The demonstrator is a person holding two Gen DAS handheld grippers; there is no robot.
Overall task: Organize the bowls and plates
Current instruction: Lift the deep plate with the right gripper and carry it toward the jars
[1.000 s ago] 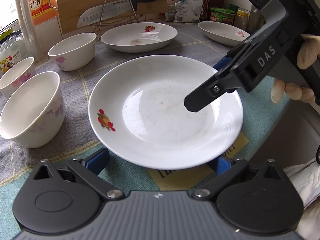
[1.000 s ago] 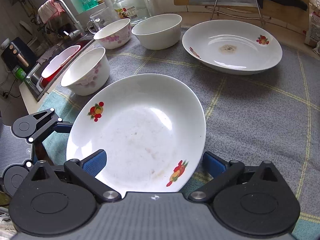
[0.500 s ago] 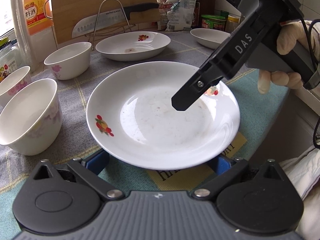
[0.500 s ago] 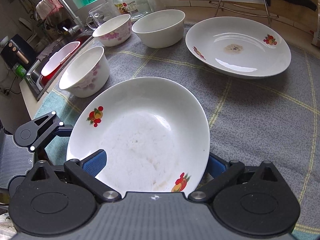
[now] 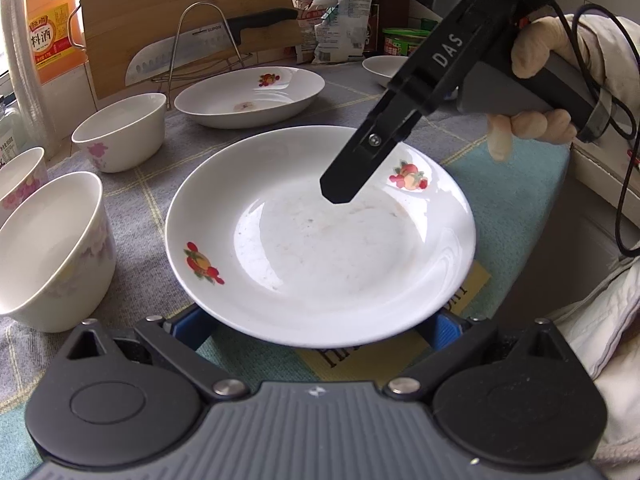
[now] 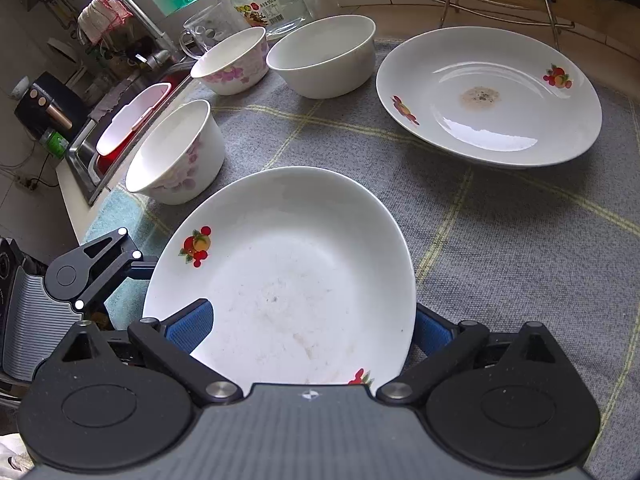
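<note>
Plate [image 5: 320, 240] with the fruit prints sits front and centre, near the front edge of the bench [image 5: 512, 184], on the grey checked cloth [image 6: 500, 240] where it meets a teal mat [image 5: 516, 176]. The left tongs [image 5: 320, 330] are spread wide, blue pads [image 5: 188, 326] showing either side of the plate's near rim, and it is hard to tell whether they touch it. From the other side come the right tongs [image 6: 310, 326], also spread, one blue pad over the plate's inside and the other outside its rim. In the left view one black finger [image 5: 348, 176] of the right tongs points down over the plate's well, with a gloved hand [image 5: 536, 92] wrapped round the handle.

Behind, a second fruit-print plate [image 6: 488, 96] lies flat with a brown stain in its middle. A third plate [image 5: 380, 68] peeks out at the far right of the left view. Three bowls stand upright to the left: a floral bowl [image 6: 176, 152] closest to the plate, a plain white bowl [image 6: 324, 56] further back, and a pink-flowered bowl [image 6: 232, 60] beside it. At the back a knife [image 5: 208, 48] rests on a wire rack before a wooden board [image 5: 184, 4].
</note>
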